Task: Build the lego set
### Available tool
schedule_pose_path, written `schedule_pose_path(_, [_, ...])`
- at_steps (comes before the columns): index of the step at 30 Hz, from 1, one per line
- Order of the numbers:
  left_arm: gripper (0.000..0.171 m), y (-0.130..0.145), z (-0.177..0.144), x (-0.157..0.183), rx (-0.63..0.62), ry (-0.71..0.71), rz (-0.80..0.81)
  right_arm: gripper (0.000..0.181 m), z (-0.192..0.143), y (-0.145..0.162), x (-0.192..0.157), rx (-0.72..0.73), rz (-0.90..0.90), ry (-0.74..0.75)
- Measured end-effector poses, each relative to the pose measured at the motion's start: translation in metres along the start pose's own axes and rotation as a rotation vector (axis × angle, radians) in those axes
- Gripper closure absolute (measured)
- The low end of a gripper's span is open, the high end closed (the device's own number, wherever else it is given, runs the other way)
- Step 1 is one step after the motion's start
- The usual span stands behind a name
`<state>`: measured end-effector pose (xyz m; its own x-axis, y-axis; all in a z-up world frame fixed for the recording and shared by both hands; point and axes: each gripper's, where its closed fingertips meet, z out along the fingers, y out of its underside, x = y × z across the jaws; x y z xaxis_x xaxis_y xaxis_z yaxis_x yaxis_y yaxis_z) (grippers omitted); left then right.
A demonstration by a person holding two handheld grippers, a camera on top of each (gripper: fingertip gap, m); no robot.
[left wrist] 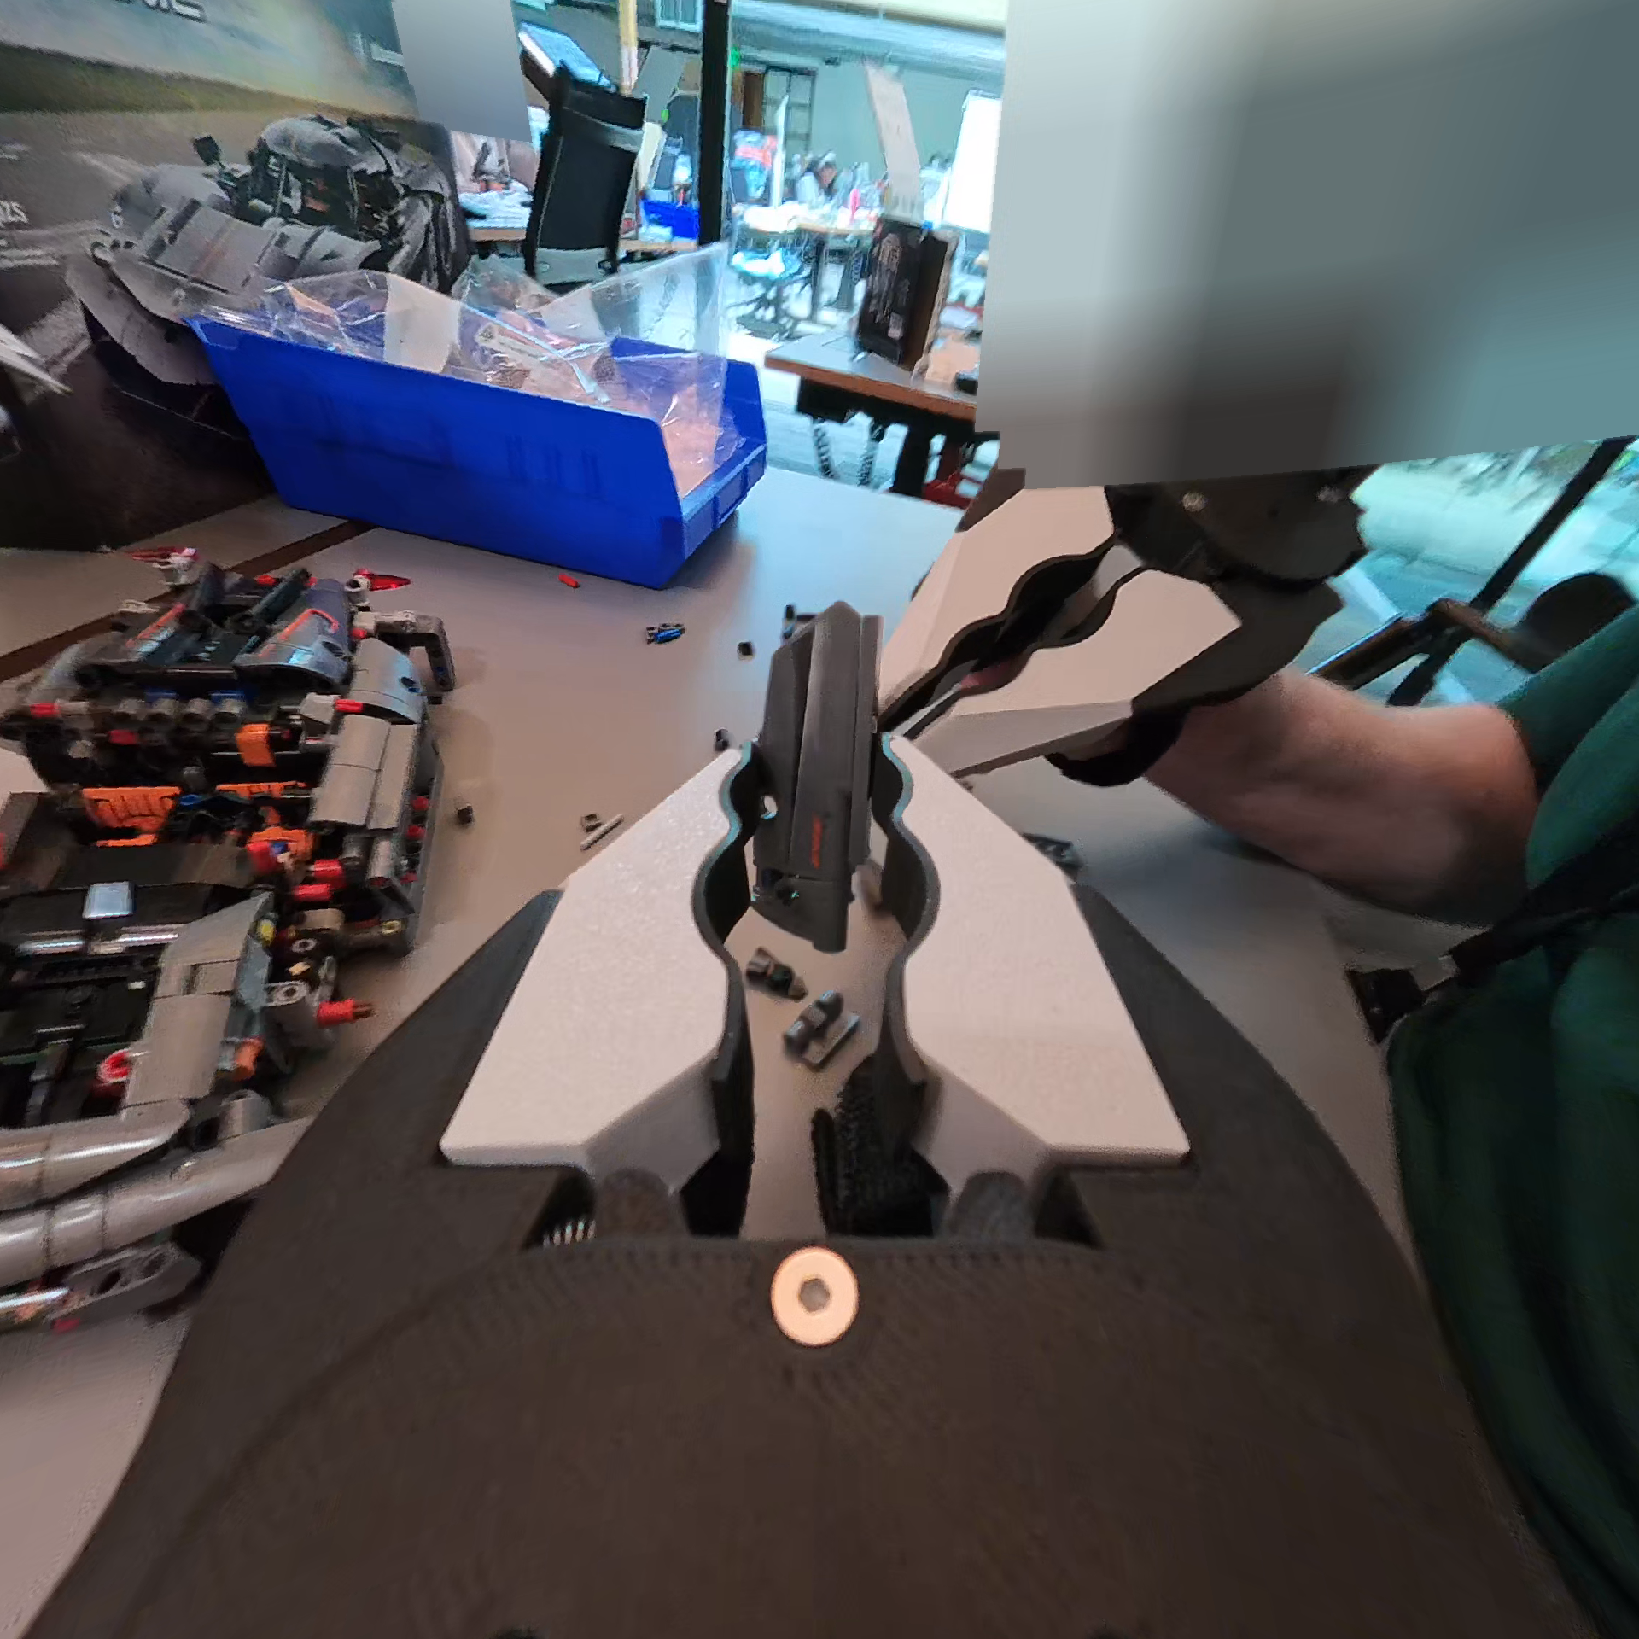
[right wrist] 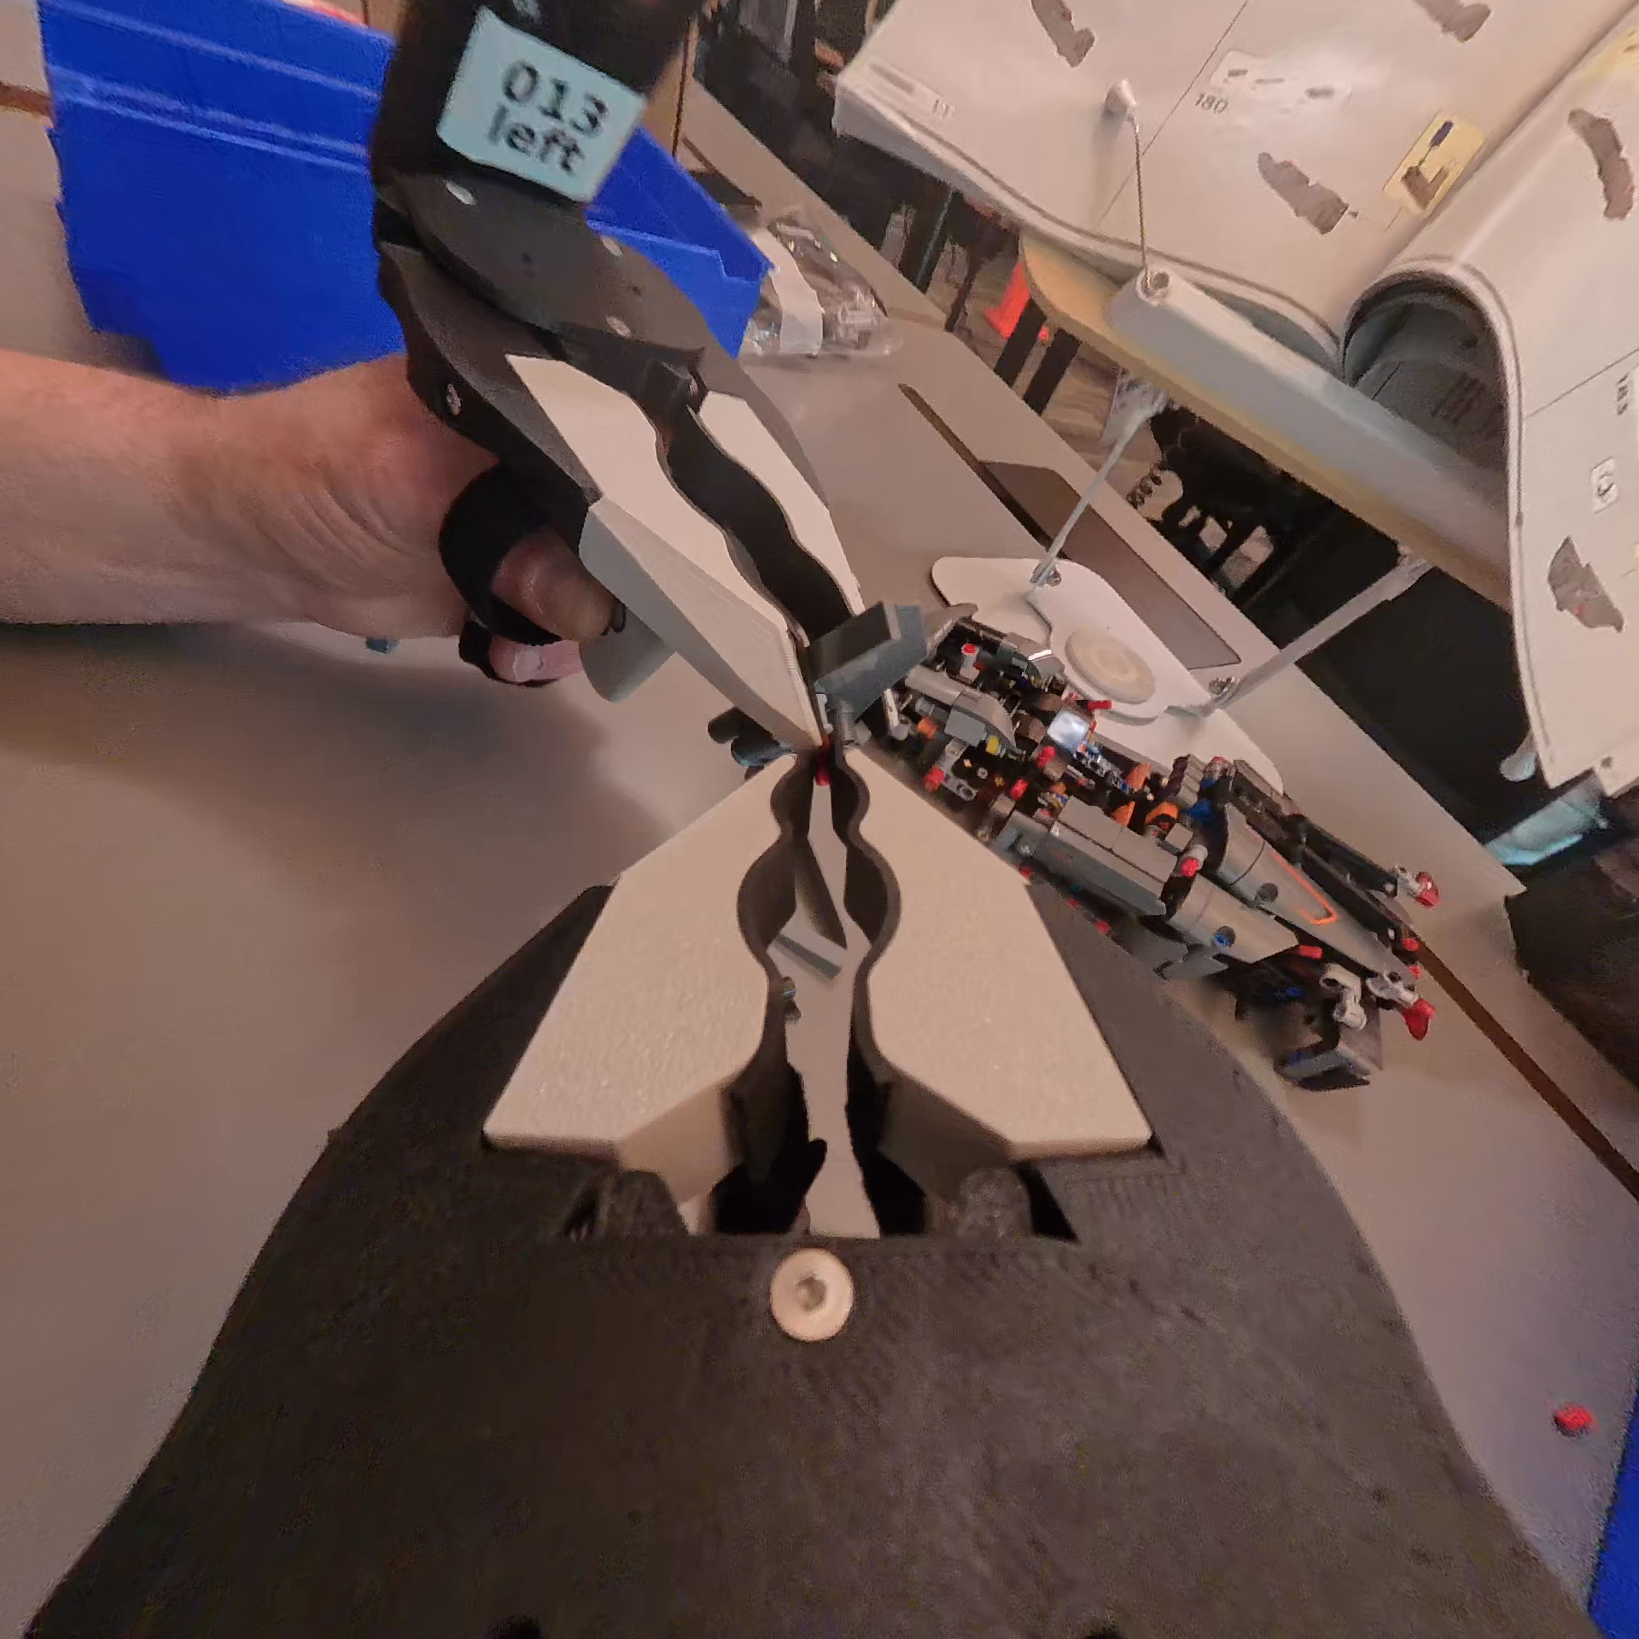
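Claws meet above the grey counter. Left claw is clamped on a dark grey lego panel, held upright off the counter. Right claw is pinched together on a small red pin, its tips touching the left claw's tips. Half-built lego car lies on the counter to the left, near a blue bin. Small loose pieces lie under the left claw.
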<state>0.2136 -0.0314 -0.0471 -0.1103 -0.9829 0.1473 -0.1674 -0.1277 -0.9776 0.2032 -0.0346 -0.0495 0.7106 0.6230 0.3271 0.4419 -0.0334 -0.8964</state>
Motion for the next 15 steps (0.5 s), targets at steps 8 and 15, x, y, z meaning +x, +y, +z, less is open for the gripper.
schedule_pose_path(8, [0.148, -0.007, -0.008, 0.021, 0.034, 0.297, -0.238, 0.155, -0.019, -0.009, 0.004, 0.112, 0.048, -0.117])
schedule_pose_path(15, [0.148, -0.005, -0.019, 0.068, -0.041, 0.634, -0.339, 0.13, -0.029, -0.025, -0.035, 0.237, 0.105, -0.453])
